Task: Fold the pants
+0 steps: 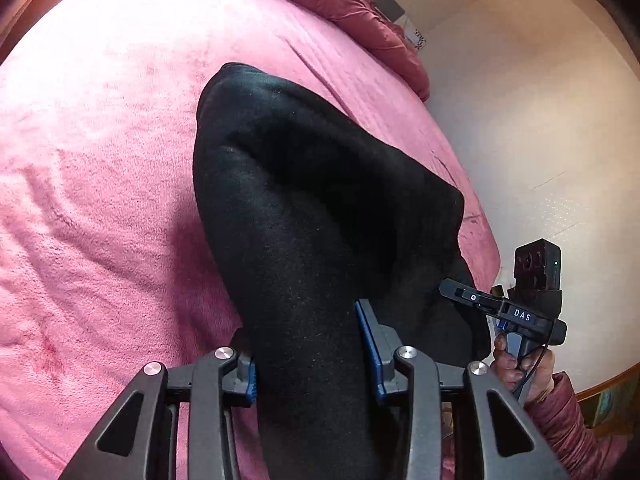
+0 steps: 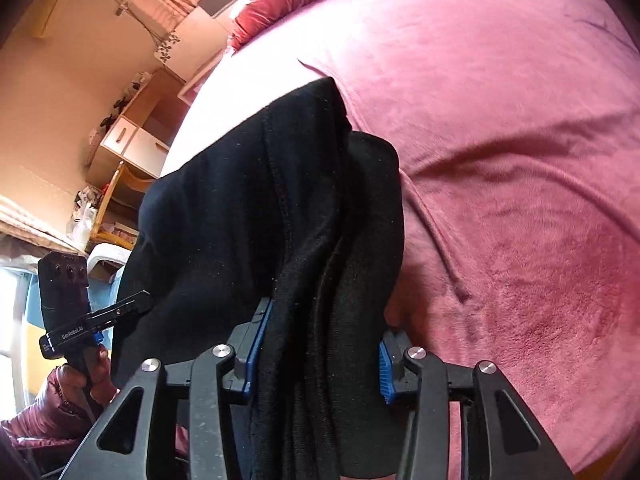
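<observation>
Black pants [image 1: 312, 200] lie bunched on a pink bed cover [image 1: 100, 160], one end raised toward both cameras. My left gripper [image 1: 310, 360] is shut on a thick fold of this cloth, which fills the gap between its blue pads [image 1: 370, 344]. In the right wrist view the pants [image 2: 248, 200] show a stitched seam and several layers, and my right gripper [image 2: 320, 360] is shut on that bundle. Each gripper appears in the other's view: the right one [image 1: 500, 308] at the cloth's right edge, the left one [image 2: 92, 320] at its left edge.
The pink cover [image 2: 520, 160] stretches wide beyond the pants, with a crumpled red quilt [image 1: 352, 4] at its far end. Pale floor [image 1: 540, 120] runs along the bed's side. A wooden shelf unit [image 2: 132, 140] stands against the wall. A hand in a red padded sleeve [image 1: 560, 420] holds the right gripper.
</observation>
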`<state>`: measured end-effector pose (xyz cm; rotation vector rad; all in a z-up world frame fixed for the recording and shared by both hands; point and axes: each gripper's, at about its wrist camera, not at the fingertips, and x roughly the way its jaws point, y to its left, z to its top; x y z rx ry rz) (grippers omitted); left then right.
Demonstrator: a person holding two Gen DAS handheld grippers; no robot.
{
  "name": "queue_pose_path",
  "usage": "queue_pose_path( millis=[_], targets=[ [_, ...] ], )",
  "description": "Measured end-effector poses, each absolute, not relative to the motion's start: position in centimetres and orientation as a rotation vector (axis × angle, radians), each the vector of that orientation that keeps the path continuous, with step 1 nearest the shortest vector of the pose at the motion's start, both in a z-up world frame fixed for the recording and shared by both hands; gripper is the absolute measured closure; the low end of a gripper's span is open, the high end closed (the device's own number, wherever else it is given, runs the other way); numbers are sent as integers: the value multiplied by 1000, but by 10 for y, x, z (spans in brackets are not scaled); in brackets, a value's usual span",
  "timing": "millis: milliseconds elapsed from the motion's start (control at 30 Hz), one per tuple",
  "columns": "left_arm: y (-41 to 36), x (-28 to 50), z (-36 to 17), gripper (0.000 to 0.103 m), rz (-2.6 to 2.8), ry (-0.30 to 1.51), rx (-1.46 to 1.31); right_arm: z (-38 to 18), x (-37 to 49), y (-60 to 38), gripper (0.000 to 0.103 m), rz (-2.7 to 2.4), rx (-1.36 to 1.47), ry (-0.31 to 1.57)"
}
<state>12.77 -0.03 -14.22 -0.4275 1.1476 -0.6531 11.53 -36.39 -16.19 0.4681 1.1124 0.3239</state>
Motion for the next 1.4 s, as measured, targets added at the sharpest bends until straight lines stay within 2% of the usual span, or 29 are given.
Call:
queue_pose_path(
  millis=[233,400,767,867,933,1067,1233,1400],
  targets=[
    [49,148,-101,63,-601,1046,-390,-141,157,-322,59,413,464,1051],
    [88,187,-92,63,-508,1023,-385,-140,209,-280,59,453,452,1051],
    [117,255,-124,61,-357,1084,-374,-158,287,-225,58,460,425,1134],
    [119,268,-142,56,-330,1120,-378,-176,289,-230,55,432,426,1160],
    [117,269,-154,45,-310,1120,-337,-190,288,-234,50,431,446,1174],
    [119,257,-161,38,-282,1085,-354,-200,286,-240,49,450,487,1165],
    [133,249,-144,38,-236,1096,-399,-199,289,-244,44,450,499,1176],
    [160,205,-119,39,-211,1010,-438,-201,295,-242,43,424,497,1189]
  ],
)
